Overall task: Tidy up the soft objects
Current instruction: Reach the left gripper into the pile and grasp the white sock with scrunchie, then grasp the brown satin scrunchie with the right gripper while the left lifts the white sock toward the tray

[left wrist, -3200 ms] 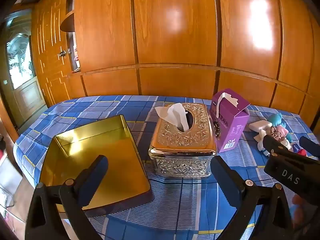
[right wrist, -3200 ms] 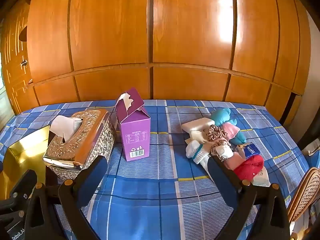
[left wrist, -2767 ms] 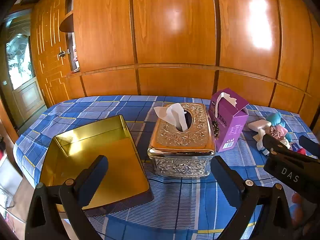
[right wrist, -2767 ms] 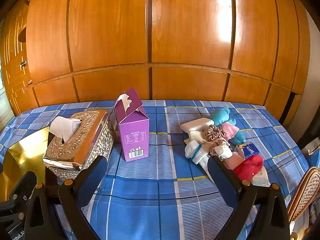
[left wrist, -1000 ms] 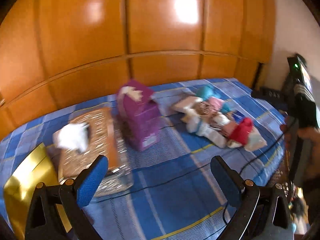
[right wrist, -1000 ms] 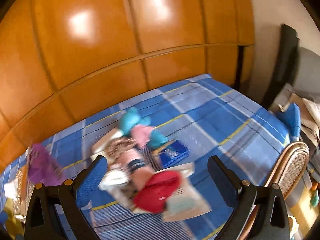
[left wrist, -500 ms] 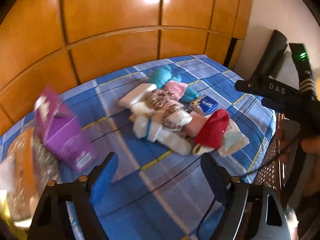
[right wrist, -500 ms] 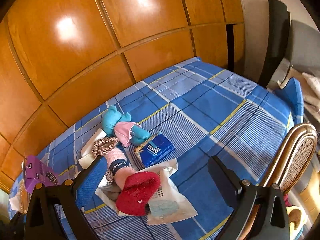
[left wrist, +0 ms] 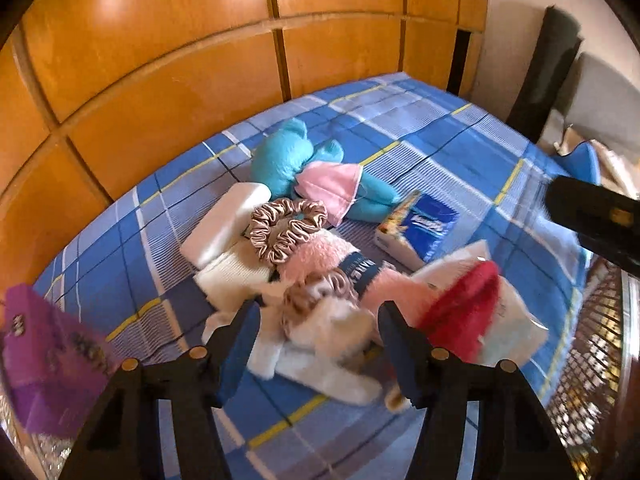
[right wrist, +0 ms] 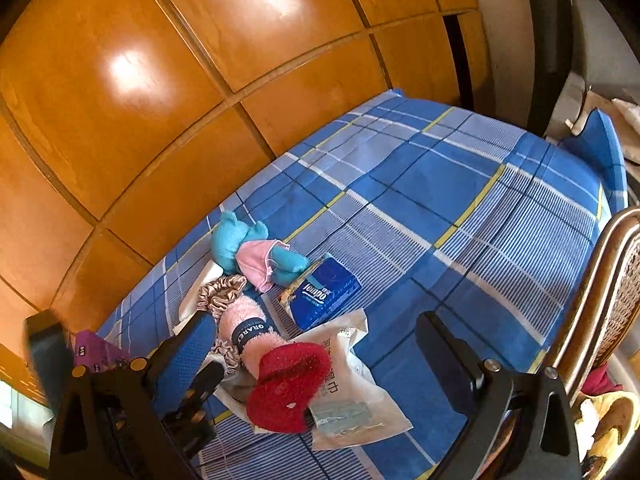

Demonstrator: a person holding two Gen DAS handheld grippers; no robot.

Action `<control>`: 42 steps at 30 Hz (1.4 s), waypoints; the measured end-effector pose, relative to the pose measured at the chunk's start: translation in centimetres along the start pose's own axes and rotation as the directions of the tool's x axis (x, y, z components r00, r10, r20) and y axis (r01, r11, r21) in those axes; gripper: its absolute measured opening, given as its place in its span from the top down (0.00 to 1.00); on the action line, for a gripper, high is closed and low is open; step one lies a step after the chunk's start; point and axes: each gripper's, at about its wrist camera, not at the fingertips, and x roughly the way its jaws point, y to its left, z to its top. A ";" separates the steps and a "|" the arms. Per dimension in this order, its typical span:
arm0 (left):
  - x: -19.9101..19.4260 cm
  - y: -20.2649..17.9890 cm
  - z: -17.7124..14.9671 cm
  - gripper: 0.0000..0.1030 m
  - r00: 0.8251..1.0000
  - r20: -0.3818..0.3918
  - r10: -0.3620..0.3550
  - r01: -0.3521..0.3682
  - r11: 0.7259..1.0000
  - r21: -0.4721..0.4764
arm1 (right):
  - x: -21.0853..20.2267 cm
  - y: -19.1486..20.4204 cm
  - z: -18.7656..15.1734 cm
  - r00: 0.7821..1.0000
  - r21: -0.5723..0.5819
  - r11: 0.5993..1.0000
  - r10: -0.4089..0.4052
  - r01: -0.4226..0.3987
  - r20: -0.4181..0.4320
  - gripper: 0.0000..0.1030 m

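Note:
A pile of soft things lies on the blue plaid cloth (left wrist: 424,120): a teal plush (left wrist: 288,156), a pink mask (left wrist: 332,188), a satin scrunchie (left wrist: 288,228), a pink fuzzy sock (left wrist: 340,256), a red fuzzy sock (left wrist: 464,308) and a white fluffy sock (left wrist: 332,332). My left gripper (left wrist: 318,308) hangs low over the pile's near side. Its jaws are closing, with the white sock and a second brown scrunchie between the fingers; I see no pad pressing. My right gripper (right wrist: 314,320) stands wide open above the red sock (right wrist: 288,380) and holds nothing.
A blue tissue pack (left wrist: 420,228) and a clear plastic bag (left wrist: 516,332) lie beside the pile. A purple carton (left wrist: 44,364) stands at the left. A wicker chair (right wrist: 612,280) stands at the table's right edge. Orange wood panels (left wrist: 200,80) back the table.
My left gripper has swung right from the tissue box to the soft pile, dropped close over it and narrowed its jaws. The right gripper has turned toward the pile's right side, jaws still wide.

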 end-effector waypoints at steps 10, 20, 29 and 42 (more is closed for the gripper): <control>-2.8 4.4 -2.1 0.67 0.990 0.071 -0.123 0.132 0.983 -0.131 | 2.7 1.4 1.2 0.993 -0.051 0.996 0.066 -0.071 -0.094 0.33; -6.5 6.2 -6.9 0.67 0.982 0.127 -0.140 0.161 0.970 -0.179 | 11.6 8.2 1.7 0.953 -0.145 0.984 0.061 -0.108 -0.297 0.29; -9.3 7.9 -8.6 0.67 0.970 0.183 -0.160 0.205 0.943 -0.262 | 17.2 11.1 0.7 0.944 -0.205 0.977 -0.008 -0.064 -0.331 0.31; -11.1 8.4 -6.3 0.67 0.958 0.231 -0.168 0.224 0.944 -0.243 | 15.7 11.3 1.0 0.946 -0.263 0.959 0.017 -0.107 -0.323 0.90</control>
